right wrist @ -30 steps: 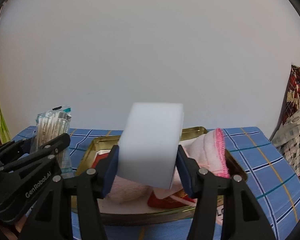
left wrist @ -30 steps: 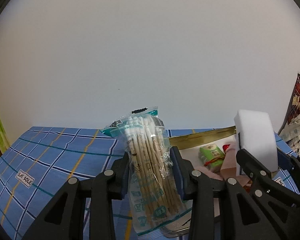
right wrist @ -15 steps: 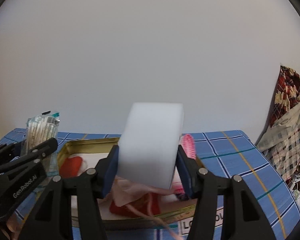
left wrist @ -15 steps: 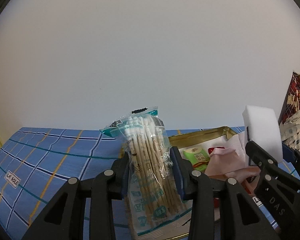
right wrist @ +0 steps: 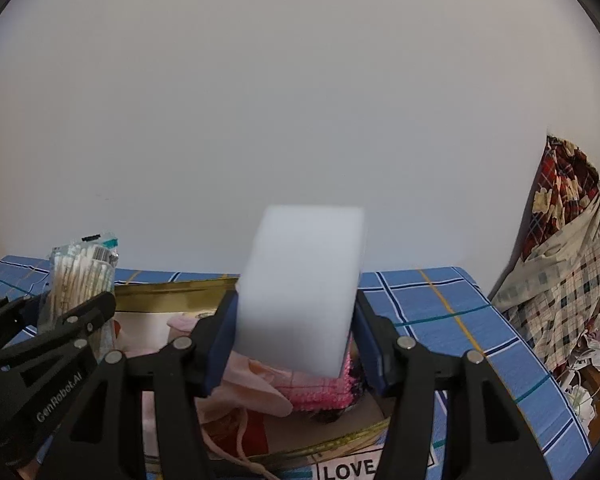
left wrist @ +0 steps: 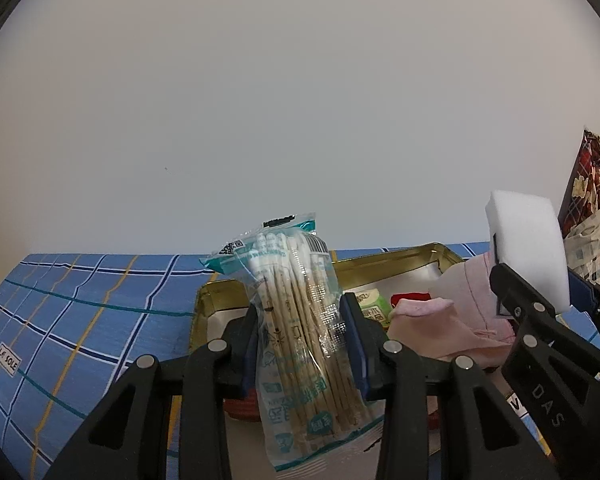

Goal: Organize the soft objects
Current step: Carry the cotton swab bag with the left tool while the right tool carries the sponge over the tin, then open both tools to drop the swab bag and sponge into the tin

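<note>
My left gripper is shut on a clear bag of cotton swabs, held upright over the near left part of a gold metal tray. My right gripper is shut on a white sponge block, also raised above the tray. In the left wrist view the sponge and the right gripper show at the right edge. The right wrist view shows the swab bag at the left. Pink cloths, a pink knitted piece and a small green packet lie in the tray.
The tray rests on a blue checked cloth that covers the table, which ends at a plain white wall. Patterned plaid fabric is heaped off the table's right side. A red item lies among the tray's contents.
Both grippers have shifted sideways over the tray with their loads. The tray has slid left in the right wrist view, and the plaid fabric has come further into view.
</note>
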The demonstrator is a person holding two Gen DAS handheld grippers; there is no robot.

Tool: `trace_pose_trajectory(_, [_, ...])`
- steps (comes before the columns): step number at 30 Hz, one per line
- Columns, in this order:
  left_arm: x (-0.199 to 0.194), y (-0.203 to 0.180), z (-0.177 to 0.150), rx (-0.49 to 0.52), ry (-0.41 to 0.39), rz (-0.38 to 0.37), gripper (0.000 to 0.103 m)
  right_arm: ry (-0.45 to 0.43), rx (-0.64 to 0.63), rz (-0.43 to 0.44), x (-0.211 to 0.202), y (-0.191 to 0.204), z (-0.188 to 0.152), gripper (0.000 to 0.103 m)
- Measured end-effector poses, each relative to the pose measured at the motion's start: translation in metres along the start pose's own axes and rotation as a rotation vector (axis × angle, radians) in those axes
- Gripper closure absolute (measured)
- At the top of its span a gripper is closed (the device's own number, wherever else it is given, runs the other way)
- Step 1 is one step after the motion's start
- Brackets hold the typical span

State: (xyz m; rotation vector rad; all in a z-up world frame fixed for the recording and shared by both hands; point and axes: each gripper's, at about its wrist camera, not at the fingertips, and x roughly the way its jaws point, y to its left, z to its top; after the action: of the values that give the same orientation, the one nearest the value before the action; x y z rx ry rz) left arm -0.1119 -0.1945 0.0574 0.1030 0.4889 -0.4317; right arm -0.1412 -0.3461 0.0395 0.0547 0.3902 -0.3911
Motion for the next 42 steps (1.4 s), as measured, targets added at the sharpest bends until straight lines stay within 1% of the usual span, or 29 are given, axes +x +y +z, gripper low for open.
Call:
trace_pose_trajectory(9, [0.011,-0.006,0.000,0.002,0.027,0.007,0.064,0.005,-0.060,-0.042,0.016,-0.005,-0.003,0.047])
trace_pose_trajectory(19, [0.029,-0.008,-0.003,-0.007,0.072,0.022,0.064,0.065,-0.050,-0.028,0.031,-0.004,-0.006,0.047])
trace_pose_trajectory(23, [0.043,-0.013,-0.006,-0.003,0.110,0.034,0.064,0.113,-0.069,-0.027,0.045,-0.002,-0.009,0.047])
trace_pose_trajectory(26, [0.055,-0.015,-0.012,0.005,0.160,0.045,0.063,0.169,-0.077,0.002,0.057,0.000,-0.014,0.043])
trace_pose_trajectory(27, [0.056,-0.017,-0.012,0.013,0.171,0.030,0.061,0.182,-0.091,0.015,0.060,0.002,-0.016,0.039])
trace_pose_trajectory(28, [0.049,-0.014,-0.011,0.015,0.160,0.009,0.059,0.176,-0.104,0.017,0.059,0.004,-0.018,0.036])
trace_pose_trajectory(29, [0.045,-0.014,-0.011,0.014,0.135,0.008,0.059,0.165,-0.110,0.002,0.057,0.004,-0.019,0.035])
trace_pose_trajectory(30, [0.041,-0.014,-0.011,0.016,0.117,0.020,0.056,0.157,-0.108,-0.004,0.055,0.004,-0.019,0.029])
trace_pose_trajectory(31, [0.038,-0.014,-0.011,0.021,0.107,0.034,0.050,0.149,-0.100,-0.013,0.054,0.002,-0.019,0.020])
trace_pose_trajectory(32, [0.035,-0.012,-0.010,0.023,0.102,0.048,0.046,0.148,-0.084,-0.028,0.054,-0.002,-0.019,0.015])
trace_pose_trajectory(33, [0.033,-0.009,-0.010,0.013,0.099,0.059,0.034,0.147,-0.068,-0.034,0.053,-0.006,-0.019,0.010])
trace_pose_trajectory(34, [0.031,-0.005,-0.009,-0.005,0.096,0.067,0.022,0.142,-0.050,-0.032,0.053,-0.010,-0.019,0.006])
trace_pose_trajectory(35, [0.027,-0.001,-0.009,-0.026,0.085,0.069,0.018,0.127,-0.022,-0.022,0.049,-0.016,-0.019,0.004])
trace_pose_trajectory(36, [0.022,0.003,-0.009,-0.041,0.066,0.062,0.016,0.115,-0.006,-0.018,0.047,-0.018,-0.019,0.000])
trace_pose_trajectory(38, [0.014,0.008,-0.010,-0.049,0.033,0.055,0.016,0.078,0.023,-0.014,0.038,-0.022,-0.017,0.000])
trace_pose_trajectory(42, [-0.003,0.004,-0.015,0.017,-0.023,0.058,0.016,0.002,0.030,-0.034,0.019,-0.019,-0.018,0.000])
